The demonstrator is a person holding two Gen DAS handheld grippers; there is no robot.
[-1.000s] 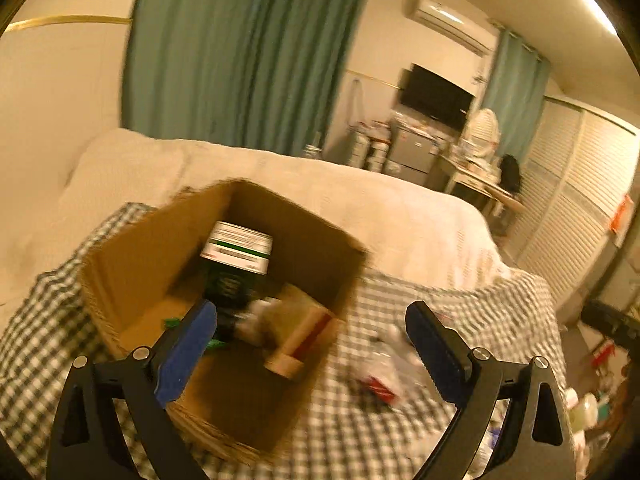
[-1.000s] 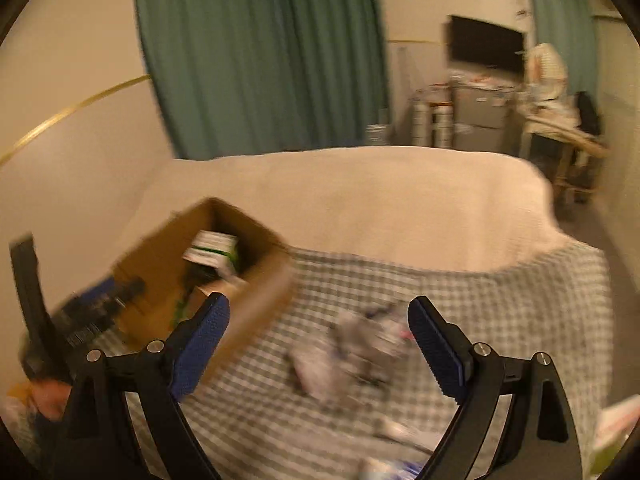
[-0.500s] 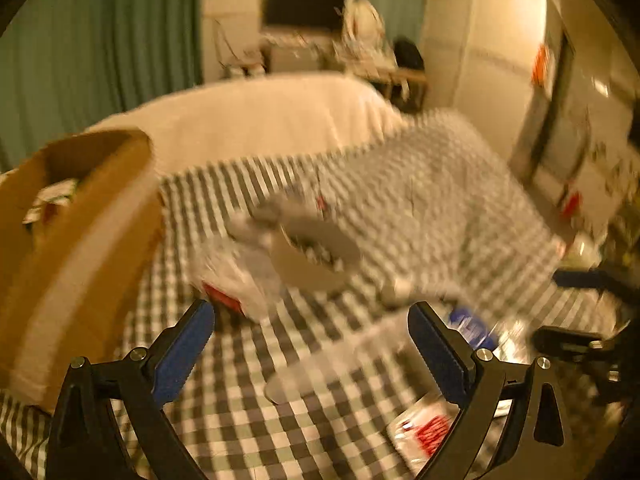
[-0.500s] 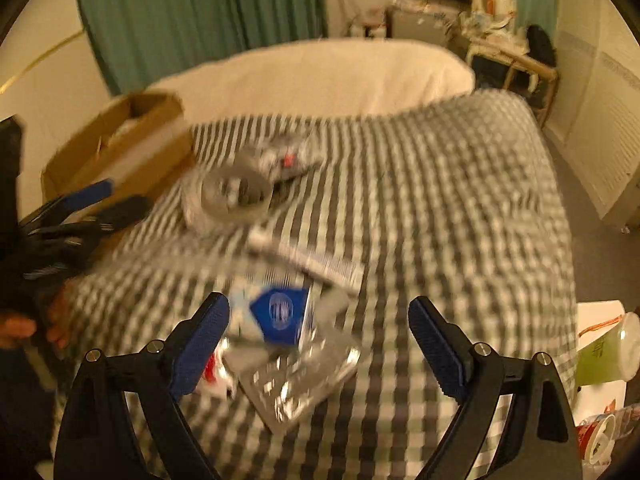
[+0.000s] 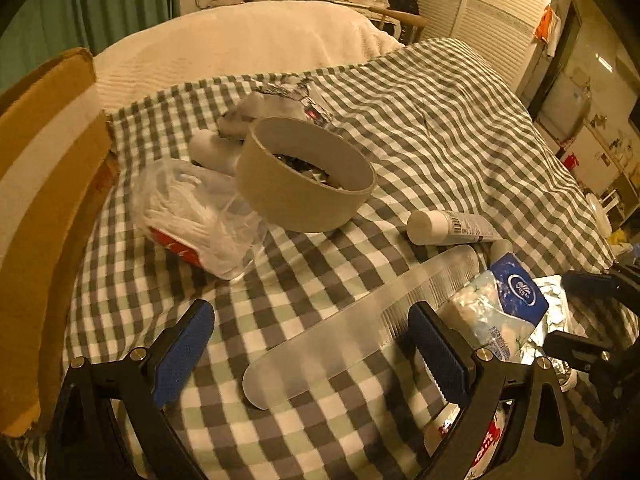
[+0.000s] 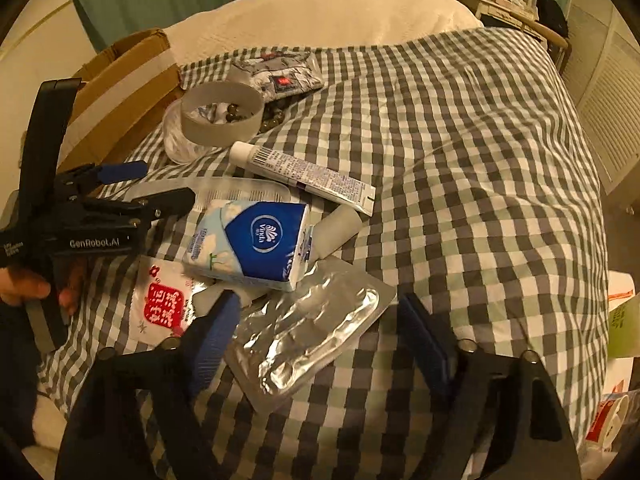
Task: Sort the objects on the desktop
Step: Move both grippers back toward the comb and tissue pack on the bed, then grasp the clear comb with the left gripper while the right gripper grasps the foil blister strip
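My left gripper is open, low over the checked cloth, with a clear plastic comb lying between its blue pads. My right gripper hangs over a silver foil blister pack. Its jaws are closing with the pack between them, and the pads do not press on it. Just beyond lie a blue and white tissue pack, a white tube and a red-labelled packet. The left gripper shows at the left of the right wrist view, over the comb.
A cardboard box stands at the left edge of the cloth. Near it are a cardboard ring over dark beads, a clear bag of white items and a patterned pouch. A green cup stands off the bed's right side.
Both grippers have dropped and swung from the box toward the loose items on the cloth. The comb now lies between the left pads, and the right jaws have narrowed around the blister pack.
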